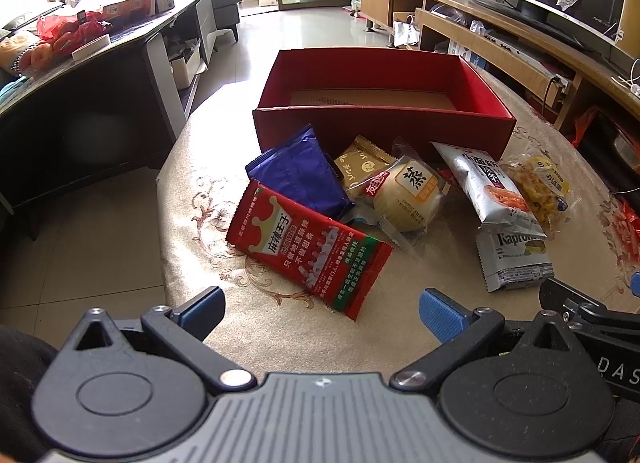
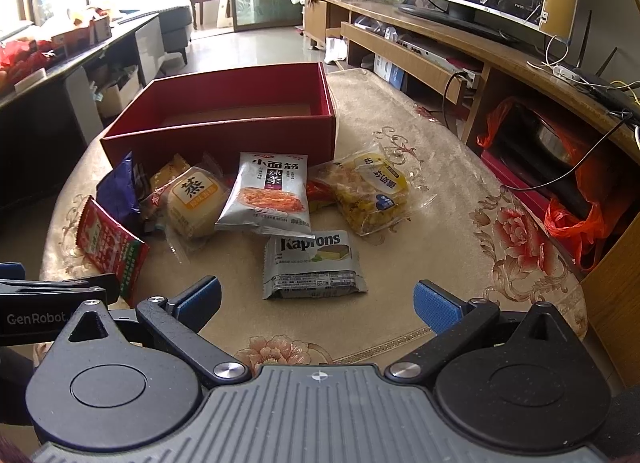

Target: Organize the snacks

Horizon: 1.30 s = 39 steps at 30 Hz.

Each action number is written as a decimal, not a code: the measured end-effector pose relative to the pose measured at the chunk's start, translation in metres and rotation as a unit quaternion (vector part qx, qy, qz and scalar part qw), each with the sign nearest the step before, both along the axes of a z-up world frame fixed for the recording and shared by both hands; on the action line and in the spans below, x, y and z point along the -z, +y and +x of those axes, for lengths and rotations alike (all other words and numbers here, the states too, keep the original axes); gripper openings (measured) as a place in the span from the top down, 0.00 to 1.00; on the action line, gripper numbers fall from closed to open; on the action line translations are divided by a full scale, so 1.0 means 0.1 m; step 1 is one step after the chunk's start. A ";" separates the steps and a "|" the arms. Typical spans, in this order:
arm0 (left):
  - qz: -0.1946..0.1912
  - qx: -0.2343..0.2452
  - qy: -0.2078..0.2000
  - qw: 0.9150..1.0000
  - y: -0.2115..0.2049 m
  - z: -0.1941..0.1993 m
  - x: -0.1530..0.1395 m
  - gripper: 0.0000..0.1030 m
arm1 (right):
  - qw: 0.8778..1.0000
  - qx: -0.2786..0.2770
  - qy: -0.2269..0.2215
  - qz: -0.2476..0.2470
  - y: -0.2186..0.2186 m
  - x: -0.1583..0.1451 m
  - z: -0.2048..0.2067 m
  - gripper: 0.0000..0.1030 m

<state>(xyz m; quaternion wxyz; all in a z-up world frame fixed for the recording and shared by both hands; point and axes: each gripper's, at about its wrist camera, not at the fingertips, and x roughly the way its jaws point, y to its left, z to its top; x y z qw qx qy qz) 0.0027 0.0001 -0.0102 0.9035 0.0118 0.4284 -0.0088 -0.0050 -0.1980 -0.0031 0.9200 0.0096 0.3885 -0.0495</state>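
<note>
left gripper (image 1: pixel 322 313) fingers spread, empty | right gripper (image 2: pixel 318 303) fingers spread, empty | snacks heaped on table (image 2: pixel 440 191) near red box (image 2: pixel 224 119) — risk: overlapping slick packets slip, drag neighbours

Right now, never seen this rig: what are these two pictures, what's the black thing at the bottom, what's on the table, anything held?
No robot: a person holds a two-finger claw in each hand, each with a fisheye camera looking along its blue fingers. One picture is from the left claw, the other from the right claw. Both are open and hold nothing. On the floral tablecloth stands an open red box, no snacks visible inside. In front lie loose snacks: red spicy-strip packet, blue packet, steamed cake, Kaprons packet, silver noodle-snack packet.
</note>
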 end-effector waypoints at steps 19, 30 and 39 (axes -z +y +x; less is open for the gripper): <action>0.004 -0.002 0.005 1.000 0.00 0.00 0.02 0.04 | 1.000 -0.001 0.006 -0.001 0.00 0.03 0.01 0.00; -0.010 -0.008 0.013 1.000 0.05 0.07 0.02 0.05 | 1.000 -0.015 0.014 0.006 0.01 0.00 0.09 0.00; -0.051 -0.045 0.027 0.997 0.26 0.33 -0.04 0.04 | 0.999 -0.037 0.000 0.006 -0.02 -0.23 0.57 0.00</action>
